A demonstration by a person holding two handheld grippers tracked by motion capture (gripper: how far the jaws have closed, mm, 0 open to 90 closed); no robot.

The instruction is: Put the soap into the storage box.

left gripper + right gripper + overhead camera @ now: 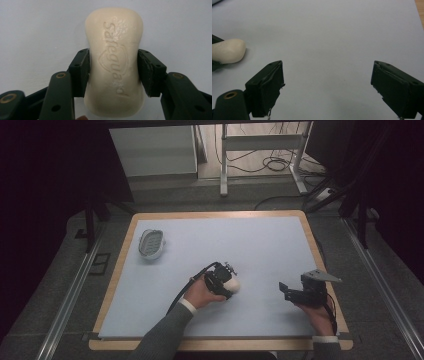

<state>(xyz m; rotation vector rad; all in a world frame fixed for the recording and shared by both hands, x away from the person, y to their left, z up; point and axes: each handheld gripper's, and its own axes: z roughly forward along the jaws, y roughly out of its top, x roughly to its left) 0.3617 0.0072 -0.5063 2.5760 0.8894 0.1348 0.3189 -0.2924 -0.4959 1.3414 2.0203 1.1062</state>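
Cream-white, the Safeguard soap bar (pixel 114 62) sits clamped across its waist between the jaws of the left gripper (pixel 113 72) near the middle of the pale table (pixel 260 245). The right gripper (pixel 327 87) (jaws wide apart) rests right of it. A soap dish (pixel 151 243) lies far left.

I work at a table (pixel 115 270) with a wooden rim, covered by a pale blue mat (pixel 260 245). Beyond its far edge I see a grey floor (pixel 175 195), a white cabinet (pixel 152 150) and a white metal frame (pixel 262 140) with black cables (pixel 272 165) on the floor under it. Metal rails (pixel 70 295) run along both sides. The far corners are dark.
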